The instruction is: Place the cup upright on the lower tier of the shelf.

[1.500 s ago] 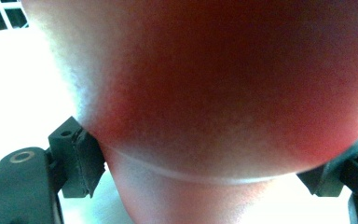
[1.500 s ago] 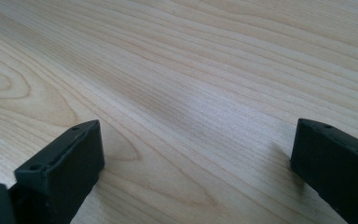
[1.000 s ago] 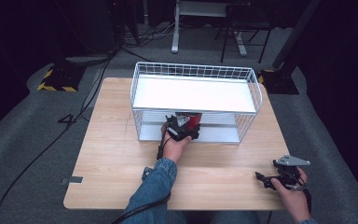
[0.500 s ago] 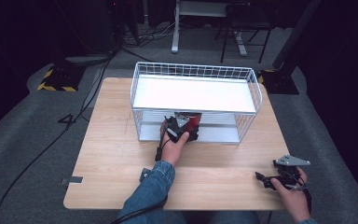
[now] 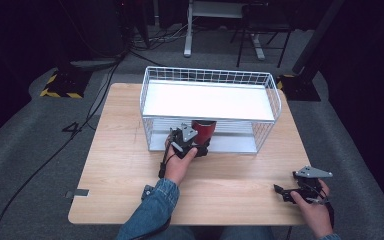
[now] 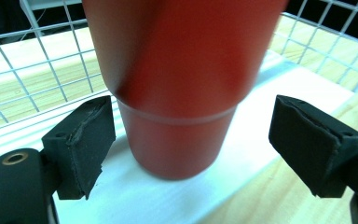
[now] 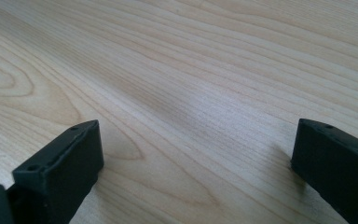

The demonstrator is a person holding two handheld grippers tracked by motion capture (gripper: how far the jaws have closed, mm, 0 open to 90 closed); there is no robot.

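Red cup (image 6: 177, 93): centre frame in the left gripper view, upright on the white lower shelf (image 6: 242, 135) of the wire rack (image 5: 210, 107); in the high view, mid-frame under the rack's top shelf. Tapered, smooth, matte wall with a faint ridge near the base; likely rigid, light and a bit slippery. Best hold judged low on the body, below the ridge. Left gripper (image 6: 191, 149) released, black padded jaws flanking the cup, clear of both sides. Right gripper (image 7: 196, 172) spread open over bare, pale wood-grain table (image 7: 191, 70), lower right of the high view.
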